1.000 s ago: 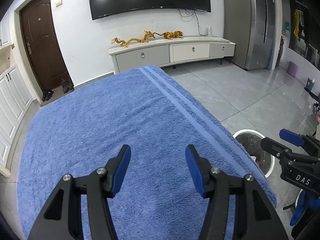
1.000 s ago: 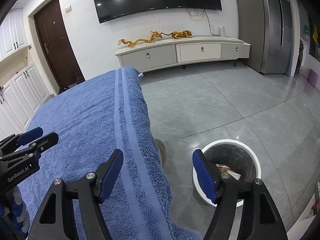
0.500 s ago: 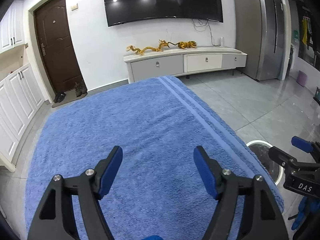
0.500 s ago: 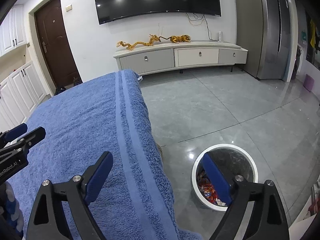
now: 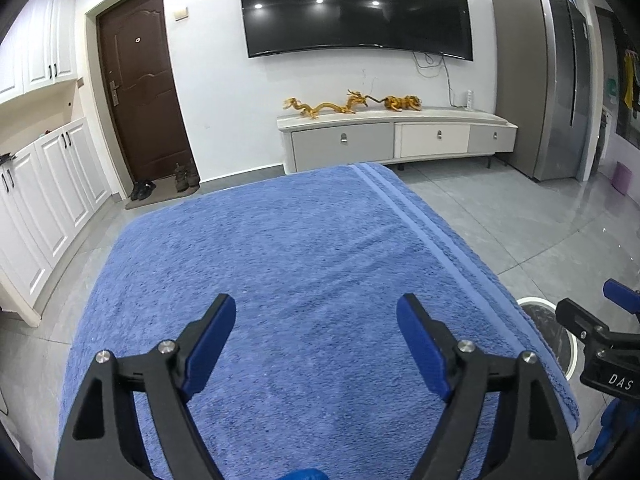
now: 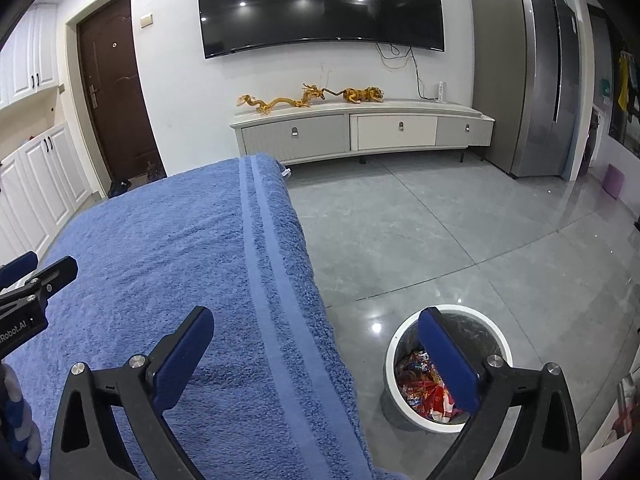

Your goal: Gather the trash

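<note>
Trash of bright wrappers inside white bin, both grippers' fingers spread, empty.

A towel lies on a table. The bin sits on the floor to its right, with trash inside. The cabinet stands far behind

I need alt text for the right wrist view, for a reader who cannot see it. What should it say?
The open, empty right tool hangs over the edge of a blue towel and a white trash bin on the grey floor, with colourful wrappers inside the bin. The left tool shows at the left edge; a television and a low cabinet stand behind.
</note>
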Motion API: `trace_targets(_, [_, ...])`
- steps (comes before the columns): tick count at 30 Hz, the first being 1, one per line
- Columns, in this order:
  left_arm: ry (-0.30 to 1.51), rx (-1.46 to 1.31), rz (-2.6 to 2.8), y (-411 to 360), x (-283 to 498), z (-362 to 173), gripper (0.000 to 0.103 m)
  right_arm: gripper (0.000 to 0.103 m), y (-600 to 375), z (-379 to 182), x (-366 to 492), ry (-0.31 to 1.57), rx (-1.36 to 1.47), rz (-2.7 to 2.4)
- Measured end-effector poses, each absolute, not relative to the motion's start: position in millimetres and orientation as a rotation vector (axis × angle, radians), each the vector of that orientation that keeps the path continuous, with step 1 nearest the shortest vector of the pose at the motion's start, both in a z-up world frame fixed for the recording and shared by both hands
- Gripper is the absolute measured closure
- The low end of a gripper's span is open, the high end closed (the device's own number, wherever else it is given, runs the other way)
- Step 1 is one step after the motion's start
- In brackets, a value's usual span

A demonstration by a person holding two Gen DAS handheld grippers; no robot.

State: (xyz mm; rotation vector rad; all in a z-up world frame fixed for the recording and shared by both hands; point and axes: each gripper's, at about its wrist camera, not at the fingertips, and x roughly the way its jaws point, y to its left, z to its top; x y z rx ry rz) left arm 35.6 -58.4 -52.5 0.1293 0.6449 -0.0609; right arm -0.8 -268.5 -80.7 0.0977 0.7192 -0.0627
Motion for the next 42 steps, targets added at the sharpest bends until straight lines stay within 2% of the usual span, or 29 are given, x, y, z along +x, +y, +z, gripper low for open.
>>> trace_targets(24, [0.586,0.018,0.06,13,14,-42,0.021,0.0,-232,-64,-12,0.669,0.035,-0.042])
trace_targets(42, [0.529,0.001,0.082,21,-12,-29,0.021,0.0,-229,-58,-28,0.616,0.032,-0.031])
